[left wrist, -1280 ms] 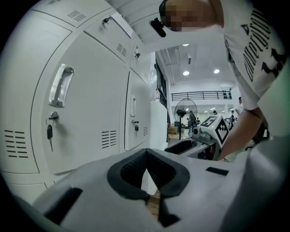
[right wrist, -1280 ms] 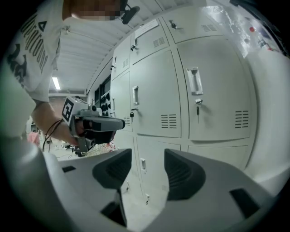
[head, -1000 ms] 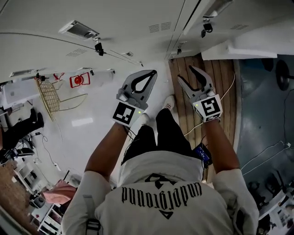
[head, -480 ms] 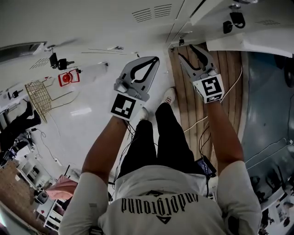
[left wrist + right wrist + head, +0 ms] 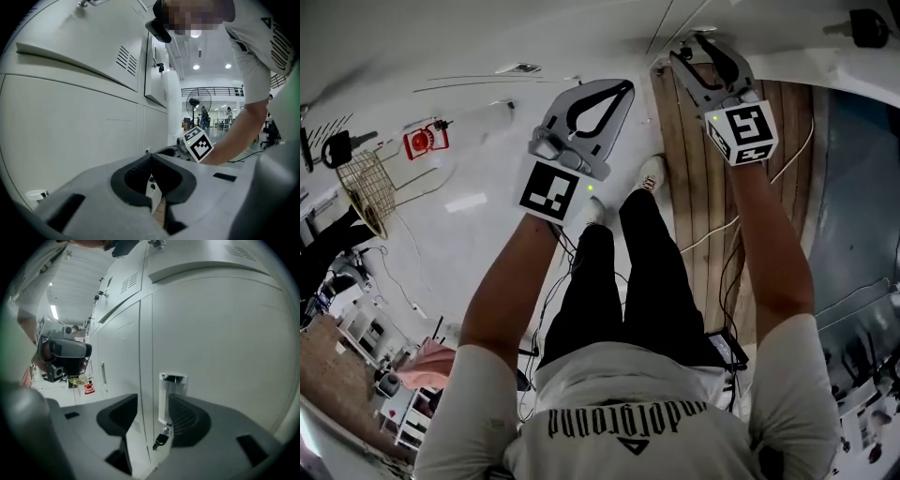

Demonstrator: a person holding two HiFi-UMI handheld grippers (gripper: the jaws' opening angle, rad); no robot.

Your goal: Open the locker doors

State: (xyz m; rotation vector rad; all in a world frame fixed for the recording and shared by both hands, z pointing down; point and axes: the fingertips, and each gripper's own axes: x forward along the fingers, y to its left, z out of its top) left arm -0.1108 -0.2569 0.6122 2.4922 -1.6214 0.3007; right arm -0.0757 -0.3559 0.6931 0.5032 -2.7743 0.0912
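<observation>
White locker doors fill the top of the head view and the wall ahead of the right gripper. My right gripper is raised close against a door, jaws open. In the right gripper view a recessed handle shows between the open jaws of that gripper, with a dark key hanging below it; nothing is pinched. My left gripper hovers lower and to the left, fingertips touching, nothing held. From the left gripper view the locker fronts run along its left side.
A strip of wooden floor with a cable lies under the right arm. A red object and a wire basket sit left on the white floor. Keys hang in other locks. A standing fan is farther off.
Both grippers have moved up the head view toward the lockers. The right one has gone farthest and now sits against the door. The left gripper stays shut.
</observation>
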